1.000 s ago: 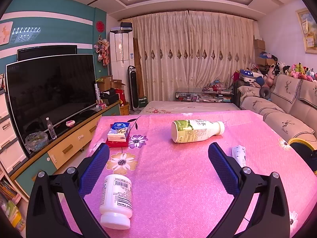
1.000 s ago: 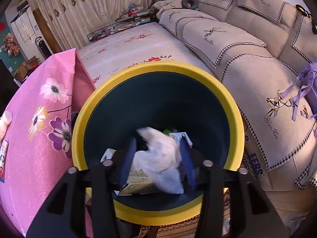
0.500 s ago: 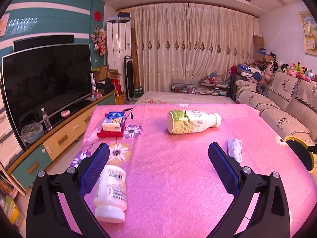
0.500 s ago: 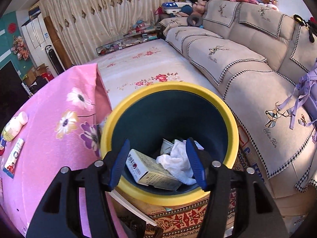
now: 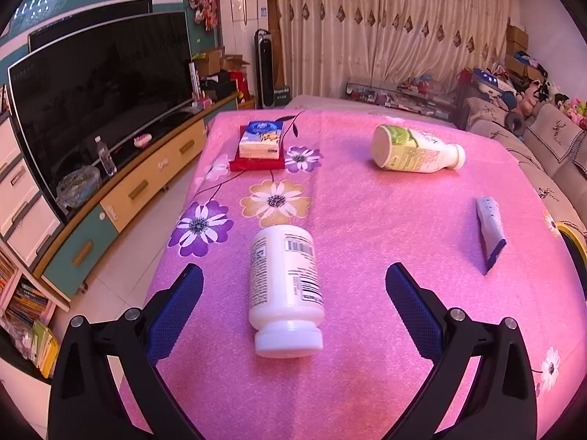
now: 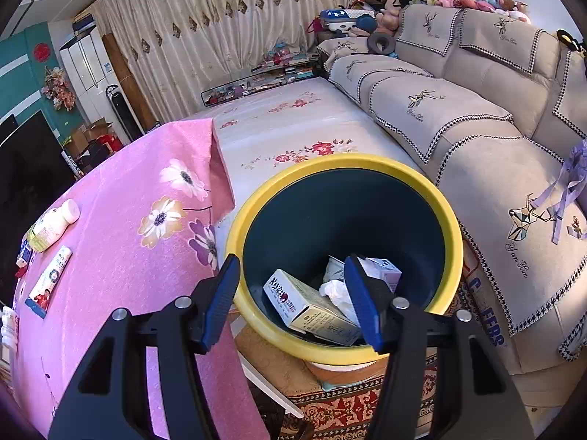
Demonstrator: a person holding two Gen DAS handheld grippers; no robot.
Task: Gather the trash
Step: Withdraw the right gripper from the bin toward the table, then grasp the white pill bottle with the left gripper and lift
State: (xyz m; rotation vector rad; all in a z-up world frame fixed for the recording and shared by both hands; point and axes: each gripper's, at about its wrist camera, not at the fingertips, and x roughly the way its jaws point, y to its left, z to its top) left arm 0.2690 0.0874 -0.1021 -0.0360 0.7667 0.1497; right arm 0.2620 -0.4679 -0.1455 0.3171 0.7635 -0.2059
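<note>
A white pill bottle lies on its side on the pink flowered tablecloth, cap towards me. My left gripper is open above the table, and the bottle lies in the gap between its blue pads without touching them. Farther off lie a white milk bottle and a blue-and-white sachet. My right gripper hangs open and empty over the yellow-rimmed dark bin. In the bin lie a carton, a crumpled white tissue and a small box.
A tissue pack sits on a red tray at the table's far left. A TV cabinet stands left of the table, and a beige sofa is right of the bin. The bin stands just off the table's corner.
My right gripper opened, dropped the white tissue into the bin, and pulled up and back. My left gripper tilted down and swung so that the pill bottle now lies between its fingers.
</note>
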